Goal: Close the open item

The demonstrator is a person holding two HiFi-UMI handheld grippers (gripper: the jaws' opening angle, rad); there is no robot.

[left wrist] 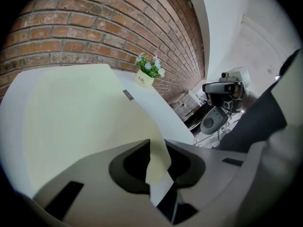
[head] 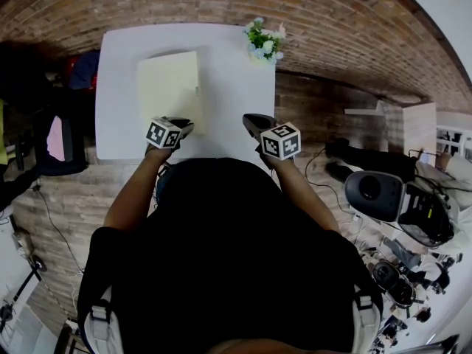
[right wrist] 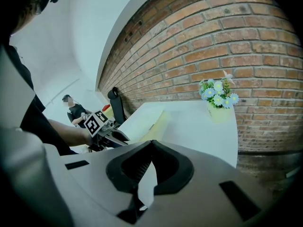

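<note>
Left tongs (left wrist: 157,144) are nearly closed, with their tips pinched on the near corner of the cover (left wrist: 85,122) of a pale yellow folder (head: 168,87). In the left gripper view the cover is a broad pale sheet that curves up off the counter (head: 236,109) and narrows to a strip passing between the two jaws. A small grey tab (left wrist: 128,94) sits on the folder's right edge.

Right tongs (right wrist: 152,143) have their tips together with nothing between them; only the white counter shows through the gap lower down. They hang over the counter's near edge, to the right of the left tongs and well apart from the folder.

The folder lies on the left half of the white counter, with its long side running away from the person and its near end just in front of the left tongs. In the right gripper view its cover looks raised at a shallow slant.

Potted flowers (head: 264,43) stand at the counter's far right corner, against the brick wall (right wrist: 236,46). A black chair (right wrist: 115,105) and a person (right wrist: 71,110) are off beyond the counter's left end.
</note>
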